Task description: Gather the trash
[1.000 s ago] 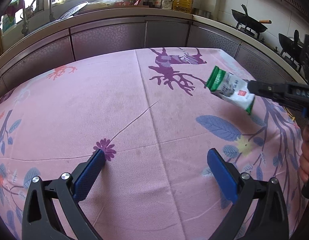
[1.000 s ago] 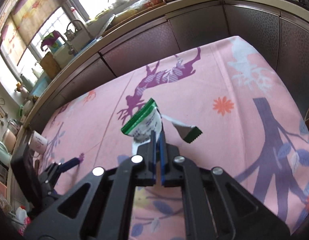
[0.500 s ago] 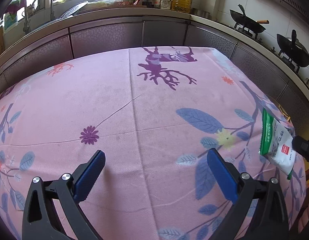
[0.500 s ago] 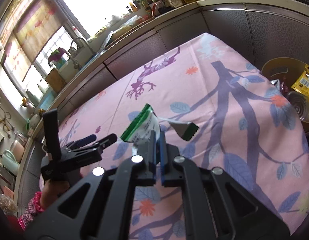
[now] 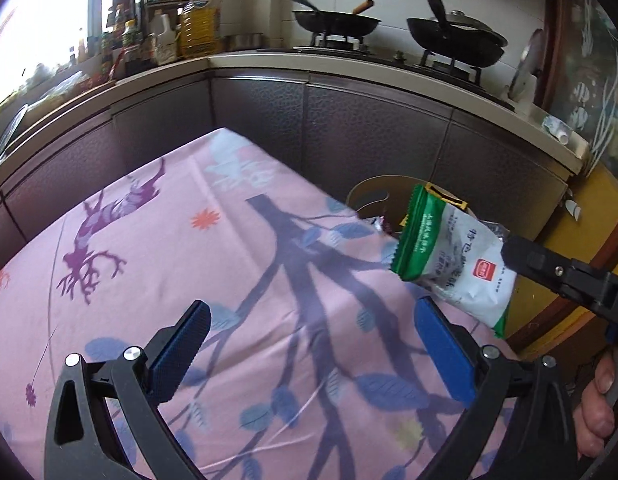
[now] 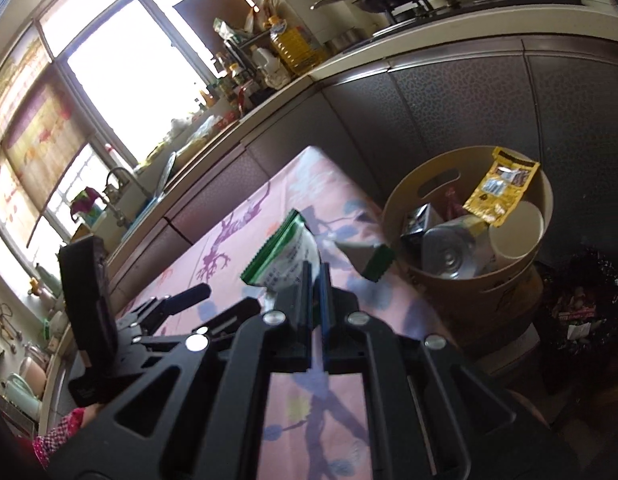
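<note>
Your right gripper (image 6: pixel 316 276) pinches the green-white wrapper (image 6: pixel 287 256) near the tan bin (image 6: pixel 505 280), which holds a yellow packet (image 6: pixel 497 192), can (image 6: pixel 449 254) and cup (image 6: pixel 517 230); your left gripper (image 5: pixel 313 340) gapes wide, holding nothing.

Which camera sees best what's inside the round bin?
The right wrist view: it looks down into the tan bin, showing a yellow wrapper, a silver can and a cup. The left wrist view shows only its rim, behind the green-and-white packet.

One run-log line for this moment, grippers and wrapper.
right gripper: shut on green-and-white wrapper | left gripper: open, empty, over table | trash bin: beside table, holds trash
</note>
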{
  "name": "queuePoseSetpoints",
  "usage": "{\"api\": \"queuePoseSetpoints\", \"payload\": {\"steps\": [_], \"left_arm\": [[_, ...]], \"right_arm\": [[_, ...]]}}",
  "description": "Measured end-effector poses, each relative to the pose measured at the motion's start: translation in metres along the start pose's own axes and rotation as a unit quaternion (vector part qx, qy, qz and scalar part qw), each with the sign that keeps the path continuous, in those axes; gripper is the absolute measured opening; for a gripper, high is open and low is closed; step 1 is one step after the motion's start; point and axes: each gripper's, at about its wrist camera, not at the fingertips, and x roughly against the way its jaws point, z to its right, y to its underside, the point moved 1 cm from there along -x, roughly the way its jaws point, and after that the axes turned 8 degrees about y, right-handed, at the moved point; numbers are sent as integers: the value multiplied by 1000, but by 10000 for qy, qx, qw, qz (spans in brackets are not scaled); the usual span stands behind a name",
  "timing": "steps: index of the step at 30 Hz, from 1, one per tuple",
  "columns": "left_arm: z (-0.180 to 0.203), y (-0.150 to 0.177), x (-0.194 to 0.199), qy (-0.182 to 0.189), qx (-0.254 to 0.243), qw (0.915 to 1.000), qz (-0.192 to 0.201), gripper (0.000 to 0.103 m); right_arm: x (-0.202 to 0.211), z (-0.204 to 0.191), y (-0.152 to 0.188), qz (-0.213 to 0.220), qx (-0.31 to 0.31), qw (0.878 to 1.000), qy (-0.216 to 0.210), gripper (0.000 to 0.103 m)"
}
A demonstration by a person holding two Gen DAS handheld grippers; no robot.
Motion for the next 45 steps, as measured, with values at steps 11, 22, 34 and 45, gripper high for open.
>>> {"api": "queuePoseSetpoints", "payload": {"steps": [11,22,34,45], "left_arm": [[70,-67,-105,417,-718,9948,-585,97],[58,-83,-109,453,-276,9973,-503,97],[67,-45,-39,849,-386,9956,-107,23],[65,-3,14,1153,-362,9927,32,22]], "right_arm": [[-57,103,-59,-59,-502,9956,791,4],[-84,132,-62,-189,-675,9947,749,72],[-6,101,-4,328,-1176,9859,1146,66],[45,51,31,409,-756,9872,1342,66]]}}
